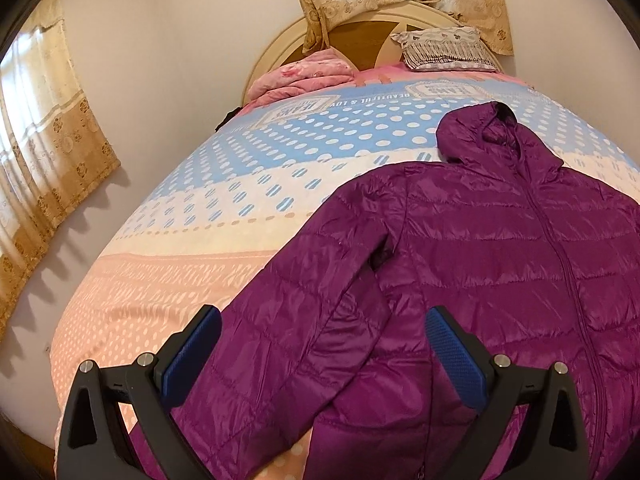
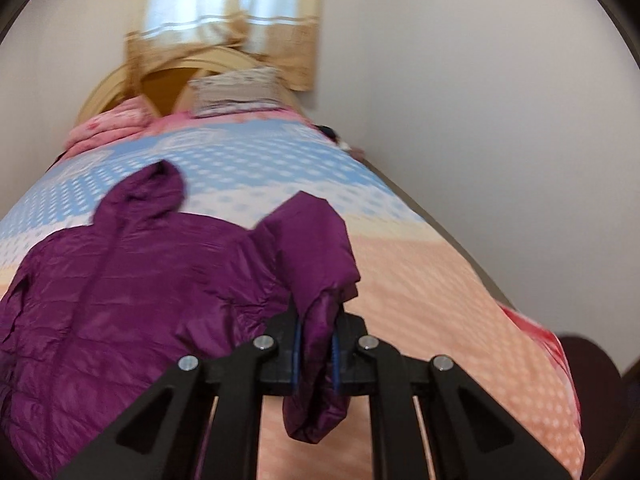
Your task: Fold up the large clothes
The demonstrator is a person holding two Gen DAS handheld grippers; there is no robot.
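Found purple hooded jacket (image 1: 500,248) spread front-up on the patterned bedspread (image 1: 208,208), zip closed, hood toward the headboard (image 1: 280,46). Noted left gripper (image 1: 324,344) gaping wide above the near sleeve, gripping nothing; right gripper (image 2: 316,340) clamped on the other sleeve (image 2: 316,248), lifted clear of the bed. Observed pink folded blanket (image 1: 304,76) and patterned pillow (image 1: 448,50) at the head end, well apart from the garment.

The purple jacket (image 1: 480,248) lies front-up on the bedspread (image 1: 192,264), zipper closed. The left gripper (image 1: 324,344) hovers above one sleeve (image 1: 280,320), jaws spread wide.
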